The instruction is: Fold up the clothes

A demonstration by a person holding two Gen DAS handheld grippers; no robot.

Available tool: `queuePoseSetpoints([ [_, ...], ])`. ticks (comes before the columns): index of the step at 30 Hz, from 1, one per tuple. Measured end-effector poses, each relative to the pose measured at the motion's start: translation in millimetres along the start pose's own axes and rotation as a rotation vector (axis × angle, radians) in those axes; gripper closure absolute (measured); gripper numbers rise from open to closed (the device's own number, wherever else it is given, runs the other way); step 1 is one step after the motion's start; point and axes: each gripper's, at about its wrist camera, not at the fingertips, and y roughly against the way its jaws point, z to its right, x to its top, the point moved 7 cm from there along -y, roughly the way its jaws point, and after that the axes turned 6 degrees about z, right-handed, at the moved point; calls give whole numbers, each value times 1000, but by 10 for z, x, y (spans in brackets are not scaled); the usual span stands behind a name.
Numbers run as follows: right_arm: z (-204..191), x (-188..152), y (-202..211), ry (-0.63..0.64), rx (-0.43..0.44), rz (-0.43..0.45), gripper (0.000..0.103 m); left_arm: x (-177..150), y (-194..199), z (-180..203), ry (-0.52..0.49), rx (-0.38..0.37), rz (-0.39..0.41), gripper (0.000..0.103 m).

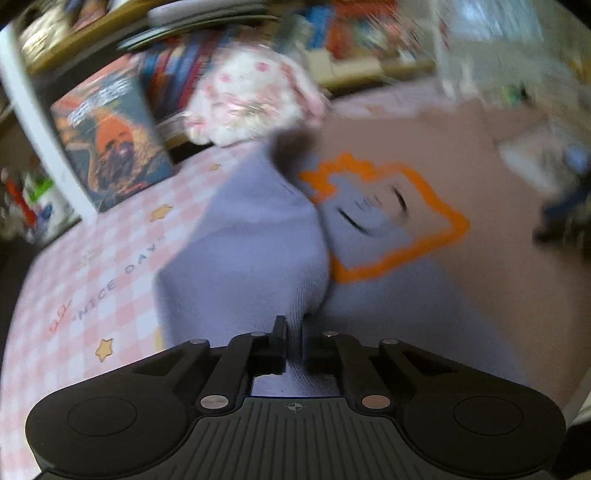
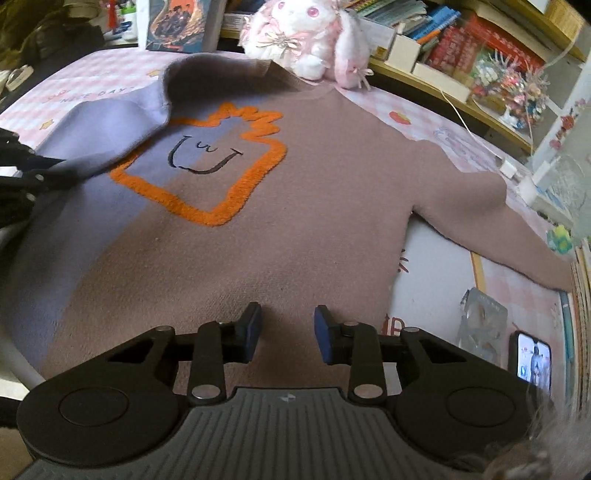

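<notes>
The sweater (image 2: pixel 236 236) lies face up across the table (image 2: pixel 443 110), its collar far and hem near. Its lilac left sleeve (image 2: pixel 110 125) is drawn over the chest, pinched in the closed left gripper (image 1: pixel 293 343). The brown right sleeve (image 2: pixel 491 221) stretches out flat to the right. The right gripper (image 2: pixel 287 332) hovers empty over the hem, jaws apart, nearer that sleeve. A plush rabbit (image 2: pixel 306 33) sits touching the collar; a phone (image 2: pixel 532 360) lies near right.

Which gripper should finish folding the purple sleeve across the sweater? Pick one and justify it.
Left. The left gripper has its jaws shut on the purple sleeve, already lifted over the sweater. The right gripper is open, holding nothing, above the hem.
</notes>
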Motion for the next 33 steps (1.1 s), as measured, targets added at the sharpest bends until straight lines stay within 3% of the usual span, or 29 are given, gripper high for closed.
queuePoseSetpoints([
  [2,9,2,-4,-10,-7,-3,74,130,91,-338,78,17,41,97],
  [7,-13,26,-22,-5,-34,-18,74,373,111,-1551,193,172,91,97],
  [11,-29,40,-32,-6,-54,-29,74,302,-247,-2361,236,368,-9,87],
  [12,-30,43,-33,-6,-60,-31,74,253,-306,-2496,246,416,-37,81],
  [13,-31,45,-34,-6,-65,-34,74,215,-278,-2434,255,392,-32,70],
  [17,-26,51,-41,-19,-81,-42,74,66,-163,-2186,293,294,-12,56],
  [23,-25,61,-57,-39,-91,-34,74,-156,19,-1789,353,141,16,56],
  [28,53,76,1,-98,-126,-5,71,-431,97,-913,476,-79,-36,56],
  [31,213,46,135,-164,-164,15,69,-548,70,-638,438,-95,-84,56],
  [33,316,-6,161,-192,-178,0,68,-622,21,-559,412,-64,-118,56],
])
